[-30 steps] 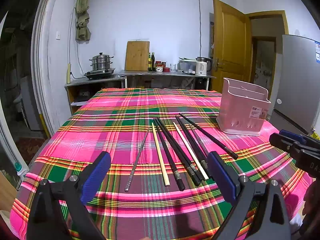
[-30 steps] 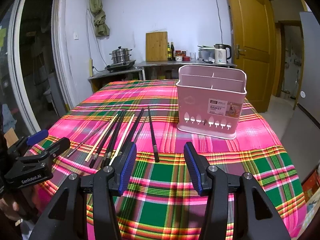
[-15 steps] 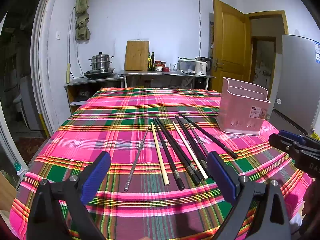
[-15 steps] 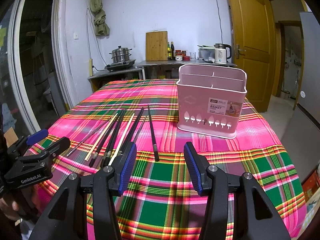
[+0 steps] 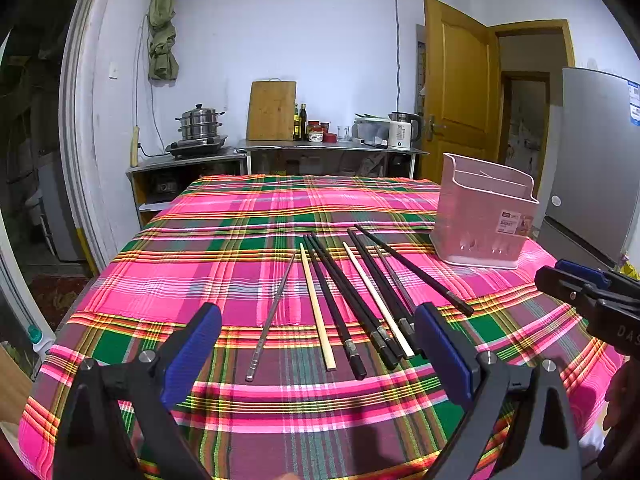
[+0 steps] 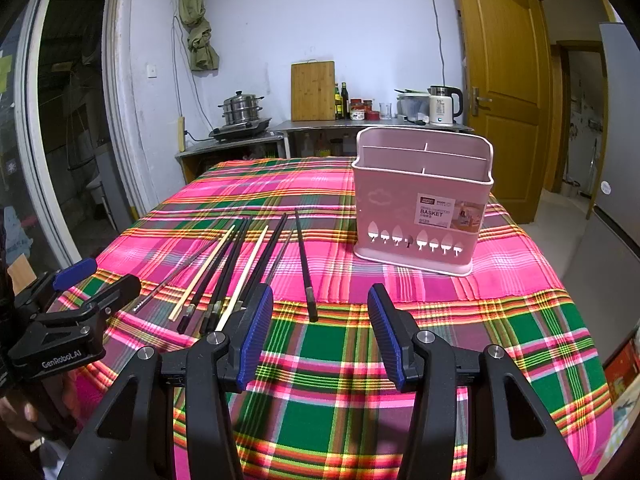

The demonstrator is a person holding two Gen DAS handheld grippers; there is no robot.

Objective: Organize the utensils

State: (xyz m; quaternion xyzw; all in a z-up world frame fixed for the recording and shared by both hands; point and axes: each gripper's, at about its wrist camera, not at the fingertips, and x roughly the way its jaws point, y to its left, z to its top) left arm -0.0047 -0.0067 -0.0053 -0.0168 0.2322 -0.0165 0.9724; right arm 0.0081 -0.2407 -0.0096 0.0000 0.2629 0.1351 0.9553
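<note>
Several chopsticks lie side by side on the plaid tablecloth: black ones (image 5: 340,300), two pale wooden ones (image 5: 316,304) and a thin metal one (image 5: 272,312). They also show in the right wrist view (image 6: 240,268), with one black chopstick (image 6: 305,266) lying apart. A pink utensil basket (image 6: 422,204) with empty compartments stands upright to the right; it also shows in the left wrist view (image 5: 484,216). My left gripper (image 5: 318,344) is open and empty, hovering over the chopsticks' near ends. My right gripper (image 6: 320,320) is open and empty, near the lone black chopstick's end.
The round table's cloth (image 5: 240,220) drops off at the near and side edges. Behind the table stands a counter with a steamer pot (image 5: 199,124), a cutting board (image 5: 272,110), bottles and a kettle (image 5: 402,134). A wooden door (image 5: 456,100) and a fridge (image 5: 596,160) are at the right.
</note>
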